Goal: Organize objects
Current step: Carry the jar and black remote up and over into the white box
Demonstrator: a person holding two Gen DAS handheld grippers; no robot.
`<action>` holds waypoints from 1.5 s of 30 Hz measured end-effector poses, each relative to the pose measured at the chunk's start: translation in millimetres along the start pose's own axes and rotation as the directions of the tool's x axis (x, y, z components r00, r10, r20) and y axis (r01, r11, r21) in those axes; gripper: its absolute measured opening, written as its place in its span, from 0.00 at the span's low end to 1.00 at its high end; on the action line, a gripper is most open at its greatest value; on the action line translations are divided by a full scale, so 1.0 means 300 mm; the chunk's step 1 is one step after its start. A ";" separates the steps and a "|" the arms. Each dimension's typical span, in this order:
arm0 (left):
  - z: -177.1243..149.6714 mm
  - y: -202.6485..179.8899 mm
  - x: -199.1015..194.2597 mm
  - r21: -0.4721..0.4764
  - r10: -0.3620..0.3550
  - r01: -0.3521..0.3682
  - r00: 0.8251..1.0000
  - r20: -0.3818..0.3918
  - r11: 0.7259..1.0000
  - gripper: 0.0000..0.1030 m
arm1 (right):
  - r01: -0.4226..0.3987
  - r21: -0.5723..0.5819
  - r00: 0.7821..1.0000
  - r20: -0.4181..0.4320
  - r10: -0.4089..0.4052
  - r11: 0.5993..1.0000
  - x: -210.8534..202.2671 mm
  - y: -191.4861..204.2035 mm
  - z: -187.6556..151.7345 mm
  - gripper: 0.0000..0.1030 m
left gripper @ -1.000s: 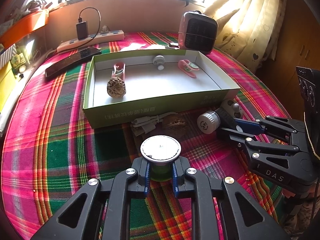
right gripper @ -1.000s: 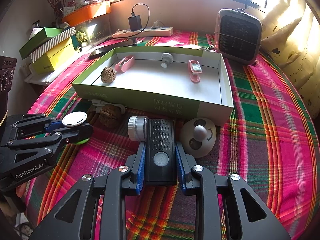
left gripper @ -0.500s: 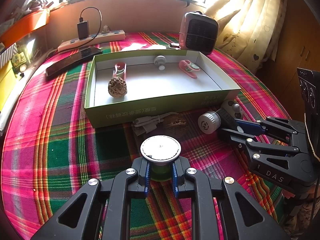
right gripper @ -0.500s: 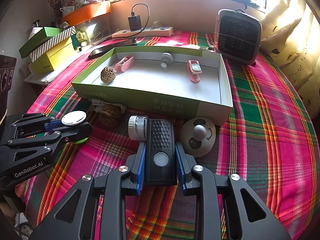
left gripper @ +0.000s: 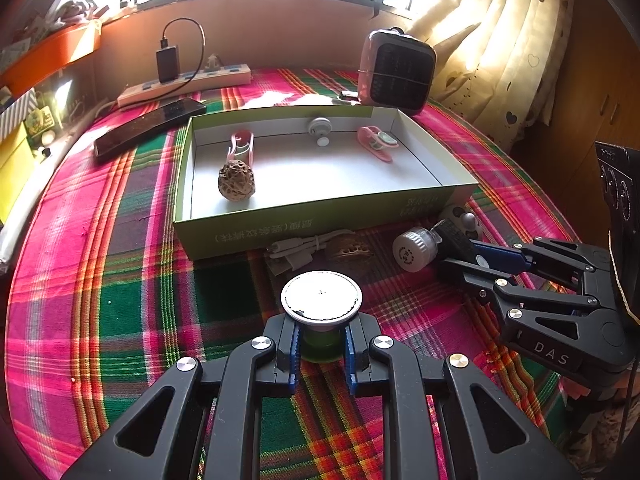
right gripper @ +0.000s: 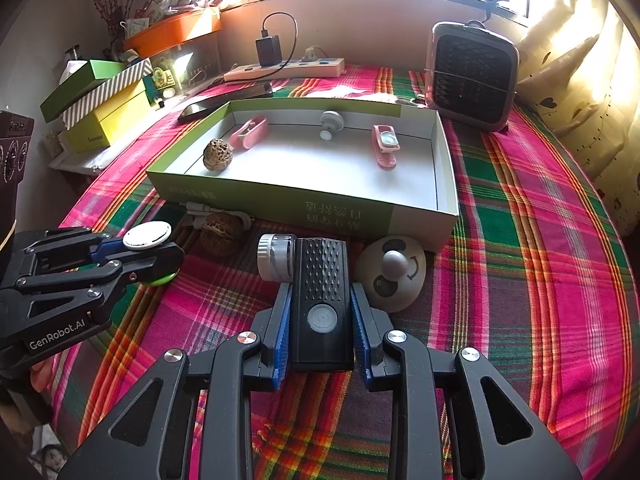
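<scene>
My left gripper (left gripper: pixel 320 344) is shut on a small green jar with a round white lid (left gripper: pixel 321 297), low over the plaid cloth; it also shows in the right wrist view (right gripper: pixel 147 235). My right gripper (right gripper: pixel 320 320) is shut on a black flashlight (right gripper: pixel 320 292) with a silver head, in front of the box. The open green box (left gripper: pixel 304 226) holds a walnut (left gripper: pixel 236 181), two pink clips (left gripper: pixel 241 145) (left gripper: pixel 378 142) and a white knob (left gripper: pixel 320 128). A second walnut (left gripper: pixel 349 249) and a white cable (left gripper: pixel 296 250) lie against the box front.
A beige round timer (right gripper: pixel 391 273) sits right of the flashlight. A small heater (left gripper: pixel 396 72), a power strip with charger (left gripper: pixel 184 80) and a dark phone (left gripper: pixel 148 128) lie behind the box. Stacked boxes (right gripper: pixel 100 104) stand at far left.
Both grippers stay shut on their objects and have barely shifted; nothing else moved.
</scene>
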State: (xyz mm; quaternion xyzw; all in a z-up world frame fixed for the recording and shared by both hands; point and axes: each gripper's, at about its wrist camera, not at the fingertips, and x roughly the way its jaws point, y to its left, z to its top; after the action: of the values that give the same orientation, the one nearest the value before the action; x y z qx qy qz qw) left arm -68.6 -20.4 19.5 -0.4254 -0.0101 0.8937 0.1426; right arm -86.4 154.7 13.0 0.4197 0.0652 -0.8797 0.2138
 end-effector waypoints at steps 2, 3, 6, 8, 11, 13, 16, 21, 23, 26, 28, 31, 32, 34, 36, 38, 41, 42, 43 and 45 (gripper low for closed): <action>0.001 -0.001 -0.004 -0.002 -0.001 0.001 1.000 0.003 1.000 0.15 | 0.000 0.002 1.000 0.004 0.000 1.000 -0.005 0.000 0.001 0.27; 0.002 -0.002 -0.007 -0.002 -0.001 0.001 1.000 0.005 1.000 0.15 | -0.001 0.002 1.000 0.007 0.001 1.000 -0.009 0.000 0.001 0.27; 0.006 -0.008 -0.016 0.001 0.001 -0.001 1.000 0.011 1.000 0.15 | 0.001 0.000 1.000 0.014 -0.001 1.000 -0.023 0.000 0.003 0.27; 0.010 -0.011 -0.024 0.002 -0.002 0.002 1.000 0.017 1.000 0.15 | 0.000 0.000 1.000 0.018 0.000 1.000 -0.031 -0.003 0.006 0.27; 0.021 -0.014 -0.033 0.000 -0.008 0.008 1.000 0.023 1.000 0.15 | 0.000 0.002 1.000 0.029 0.000 1.000 -0.046 -0.005 0.014 0.27; 0.032 -0.017 -0.038 0.006 -0.004 0.003 1.000 0.029 1.000 0.15 | 0.000 0.004 0.999 0.033 0.000 1.000 -0.054 -0.010 0.021 0.27; 0.048 -0.019 -0.045 0.011 -0.002 0.002 0.999 0.038 1.000 0.15 | 0.001 0.002 0.999 0.041 -0.001 1.000 -0.061 -0.013 0.035 0.27; 0.082 -0.021 -0.048 0.018 -0.003 0.002 0.999 0.049 1.000 0.15 | 0.006 -0.006 0.998 0.057 -0.006 1.000 -0.074 -0.013 0.062 0.27; 0.097 -0.020 -0.049 0.020 -0.003 0.002 0.998 0.055 1.000 0.15 | 0.008 -0.009 0.998 0.060 -0.008 1.000 -0.075 -0.015 0.078 0.27; 0.120 -0.017 -0.047 0.022 -0.003 0.001 0.998 0.061 1.000 0.15 | 0.008 -0.011 0.998 0.065 -0.007 1.000 -0.074 -0.018 0.102 0.27; 0.132 -0.015 -0.045 0.023 -0.001 -0.001 0.998 0.064 1.000 0.15 | 0.007 -0.016 0.998 0.067 -0.006 1.000 -0.070 -0.017 0.118 0.27; 0.152 -0.006 -0.035 0.017 -0.006 0.005 0.998 0.063 1.000 0.15 | 0.010 -0.020 0.998 0.060 -0.009 1.000 -0.055 -0.017 0.142 0.27; 0.160 -0.003 -0.031 0.015 -0.009 0.008 0.998 0.063 1.000 0.15 | 0.008 -0.021 0.998 0.057 -0.007 1.000 -0.049 -0.017 0.151 0.27; 0.175 0.003 -0.021 0.012 -0.007 0.006 0.998 0.060 1.000 0.15 | 0.010 -0.021 0.999 0.050 -0.009 1.000 -0.036 -0.019 0.170 0.27; 0.189 0.004 -0.015 0.017 -0.003 0.002 0.998 0.066 1.000 0.15 | 0.018 -0.024 0.999 0.050 -0.017 1.000 -0.025 -0.021 0.188 0.27; 0.207 0.012 -0.003 0.013 -0.010 0.010 0.998 0.064 1.000 0.15 | 0.013 -0.021 0.999 0.046 -0.012 1.000 -0.012 -0.026 0.209 0.27; 0.232 0.026 0.024 -0.004 -0.014 0.015 0.999 0.052 1.000 0.15 | 0.012 -0.017 0.999 0.044 -0.012 1.000 0.007 -0.032 0.239 0.27; 0.239 0.027 0.030 -0.001 -0.013 0.013 0.998 0.055 1.000 0.15 | 0.011 -0.015 0.999 0.042 -0.010 1.000 0.014 -0.034 0.249 0.27; 0.245 0.029 0.037 -0.001 -0.010 0.011 0.998 0.055 1.000 0.15 | 0.010 -0.011 0.999 0.039 -0.009 1.000 0.021 -0.037 0.259 0.27; 0.258 0.034 0.050 -0.007 -0.017 0.017 0.998 0.052 1.000 0.15 | 0.012 -0.010 0.999 0.034 -0.012 1.000 0.037 -0.040 0.278 0.27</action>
State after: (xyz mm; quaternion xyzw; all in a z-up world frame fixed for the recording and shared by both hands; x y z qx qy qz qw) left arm -139.2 -18.1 56.0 -0.4023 -0.0210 0.9032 0.1484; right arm -157.1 137.3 57.0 0.4032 0.0686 -0.8876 0.2118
